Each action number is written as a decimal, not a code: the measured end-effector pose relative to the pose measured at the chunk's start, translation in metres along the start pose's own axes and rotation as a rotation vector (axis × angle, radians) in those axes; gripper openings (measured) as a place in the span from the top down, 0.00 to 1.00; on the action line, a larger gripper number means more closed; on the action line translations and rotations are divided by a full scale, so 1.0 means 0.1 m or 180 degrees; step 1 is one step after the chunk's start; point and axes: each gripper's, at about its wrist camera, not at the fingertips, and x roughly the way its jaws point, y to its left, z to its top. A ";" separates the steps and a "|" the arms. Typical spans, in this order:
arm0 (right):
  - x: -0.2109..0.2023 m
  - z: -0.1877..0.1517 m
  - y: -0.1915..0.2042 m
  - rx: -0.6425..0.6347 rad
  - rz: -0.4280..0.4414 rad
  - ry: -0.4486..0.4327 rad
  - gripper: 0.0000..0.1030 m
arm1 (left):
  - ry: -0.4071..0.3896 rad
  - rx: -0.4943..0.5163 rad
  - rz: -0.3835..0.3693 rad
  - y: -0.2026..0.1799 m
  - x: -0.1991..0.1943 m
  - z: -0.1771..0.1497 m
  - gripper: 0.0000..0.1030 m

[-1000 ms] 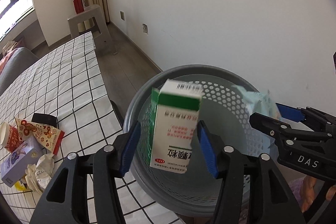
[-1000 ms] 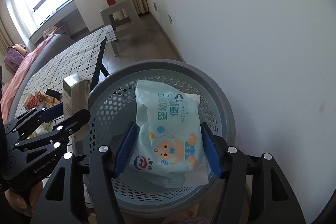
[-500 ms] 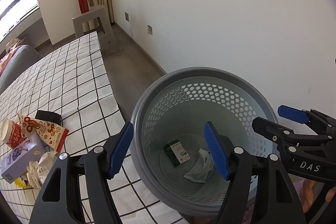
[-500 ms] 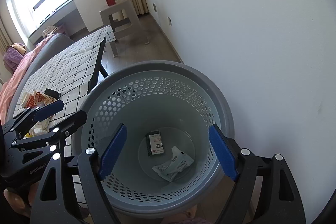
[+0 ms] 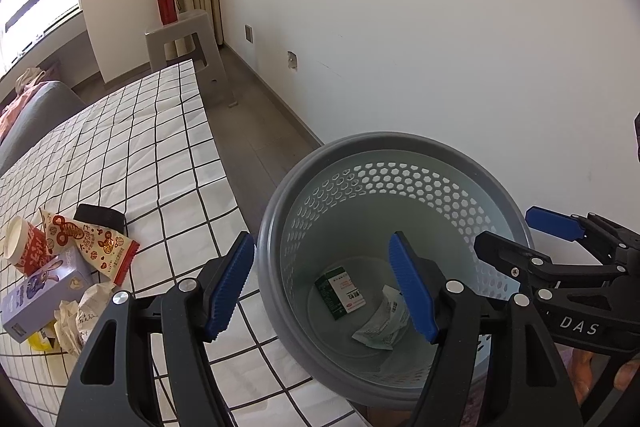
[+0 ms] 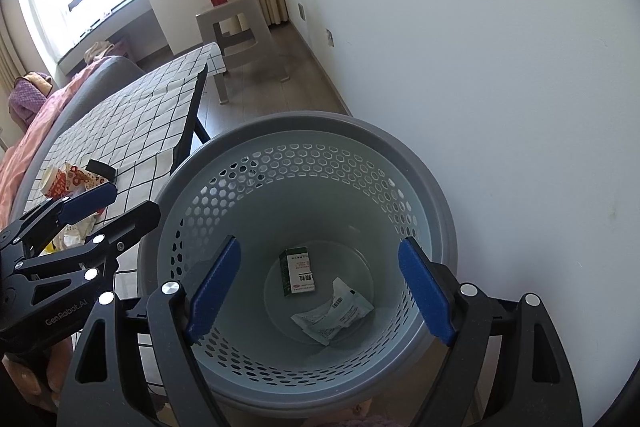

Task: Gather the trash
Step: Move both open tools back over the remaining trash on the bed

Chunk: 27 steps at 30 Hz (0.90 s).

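Note:
A grey perforated waste basket (image 5: 496, 183) (image 6: 444, 211) stands on the floor beside the table. On its bottom lie a green-and-white medicine box (image 5: 340, 291) (image 6: 298, 271) and a pale blue wipes pack (image 5: 382, 325) (image 6: 332, 315). My left gripper (image 5: 326, 287) is open and empty over the basket's near-left rim. My right gripper (image 6: 320, 289) is open and empty above the basket's opening. More trash sits on the checked tablecloth (image 5: 132, 147): a red snack bag (image 5: 92, 243), a paper cup (image 5: 22, 245), a purple box (image 5: 44, 291) and crumpled paper (image 5: 84, 315).
A white wall (image 5: 440, 27) runs close behind the basket. A grey stool (image 5: 180, 39) with a red bottle (image 5: 166, 5) stands at the far end of the floor. A grey sofa (image 6: 80, 87) lies beyond the table. A black object (image 5: 100, 217) lies by the snack bag.
Both grippers opened and let go of the medicine box and the wipes pack, which fell to the basket's bottom. Both grippers have since opened a little wider and lifted slightly.

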 end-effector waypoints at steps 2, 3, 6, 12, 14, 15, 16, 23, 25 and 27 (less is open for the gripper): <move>0.01 0.00 0.00 0.0002 0.0003 0.0003 0.20 | -0.0012 -0.0017 0.0009 0.02 -0.03 -0.02 0.35; 0.02 0.00 0.00 0.0003 0.0003 0.0009 0.20 | -0.0017 -0.0033 0.0013 0.04 -0.04 -0.03 0.35; 0.03 0.00 0.02 0.0003 0.0008 0.0018 0.20 | -0.0019 -0.0079 0.0033 0.09 -0.08 -0.07 0.35; 0.03 0.02 0.08 -0.0015 0.0035 -0.0005 0.17 | -0.0046 -0.0173 0.0129 0.22 -0.16 -0.15 0.35; 0.03 0.02 0.13 -0.0034 0.0049 -0.0008 0.17 | -0.0065 -0.0202 0.0165 0.27 -0.20 -0.17 0.35; 0.03 0.02 0.16 -0.0045 0.0052 -0.0012 0.17 | -0.0078 -0.0215 0.0186 0.30 -0.22 -0.18 0.35; 0.03 0.02 0.18 -0.0059 0.0056 -0.0016 0.17 | -0.0095 -0.0228 0.0217 0.32 -0.24 -0.20 0.35; 0.05 0.04 0.38 -0.0130 0.0150 -0.0034 0.15 | -0.0164 -0.0352 0.0363 0.54 -0.40 -0.28 0.35; 0.05 0.05 0.45 -0.0137 0.0190 -0.0041 0.15 | -0.0181 -0.0398 0.0407 0.61 -0.45 -0.31 0.35; 0.06 0.05 0.52 -0.0155 0.0212 -0.0045 0.15 | -0.0192 -0.0456 0.0442 0.70 -0.50 -0.35 0.35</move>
